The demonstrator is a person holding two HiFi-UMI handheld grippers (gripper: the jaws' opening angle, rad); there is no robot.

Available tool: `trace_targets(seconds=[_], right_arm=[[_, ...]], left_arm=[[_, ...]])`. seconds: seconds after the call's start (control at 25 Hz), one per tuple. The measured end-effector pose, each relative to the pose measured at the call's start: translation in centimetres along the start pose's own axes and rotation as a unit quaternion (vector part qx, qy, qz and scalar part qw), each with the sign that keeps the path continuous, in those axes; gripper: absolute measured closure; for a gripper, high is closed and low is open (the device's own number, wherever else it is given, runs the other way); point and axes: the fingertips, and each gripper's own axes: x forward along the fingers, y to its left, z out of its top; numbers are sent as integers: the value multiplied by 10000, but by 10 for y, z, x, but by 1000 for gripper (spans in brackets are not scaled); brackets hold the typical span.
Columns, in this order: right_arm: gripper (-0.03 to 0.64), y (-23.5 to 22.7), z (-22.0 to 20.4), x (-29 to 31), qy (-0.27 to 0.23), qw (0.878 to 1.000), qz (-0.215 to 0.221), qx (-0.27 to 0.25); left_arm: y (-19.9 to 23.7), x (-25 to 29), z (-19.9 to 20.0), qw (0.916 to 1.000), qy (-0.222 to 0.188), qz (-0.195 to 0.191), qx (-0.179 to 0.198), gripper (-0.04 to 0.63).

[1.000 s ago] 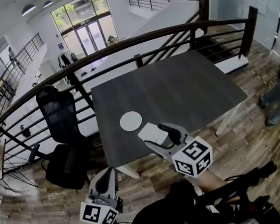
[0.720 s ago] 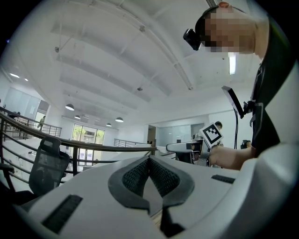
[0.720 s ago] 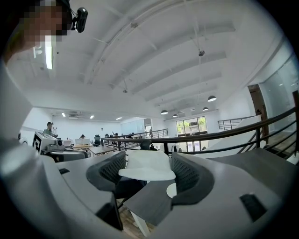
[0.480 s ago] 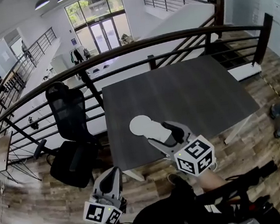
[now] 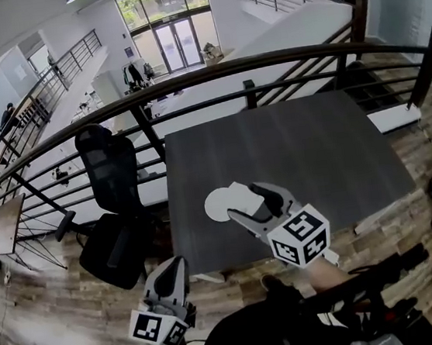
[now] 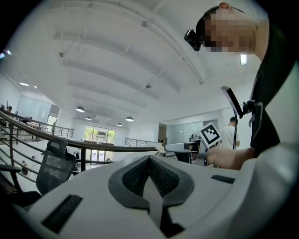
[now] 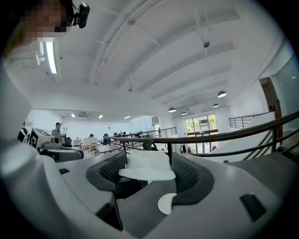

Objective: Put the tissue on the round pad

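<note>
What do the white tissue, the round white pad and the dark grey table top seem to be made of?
White tissue: likely paper, matte; soft, rounded edges.
Round white pad: unclear, perhaps plastic or foam; flat, matte.
Dark grey table top: seemingly wood-grain laminate; faint streaks.

Left gripper point(image 5: 169, 269): held low and close to the body, tilted upward; jaws pressed together, nothing between them.
Right gripper point(image 5: 243, 202): reached forward, well ahead of the left one; jaws clamped on a flat white tissue point(image 7: 147, 167).
Right forearm point(image 5: 322, 272): stretched out from the torso behind its gripper.
</note>
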Motion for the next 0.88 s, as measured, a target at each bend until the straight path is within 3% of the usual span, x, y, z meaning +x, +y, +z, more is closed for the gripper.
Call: trace_targets(seconds=[0.28, 0.88], right_arm=[[302, -32, 1, 43, 96, 9998, 190, 32], [302, -67, -12, 98, 197, 9980, 587, 124]], left_arm=[[22, 27, -3, 9995, 128, 273, -120, 591], [41, 44, -3, 9943, 181, 1049, 11, 591]])
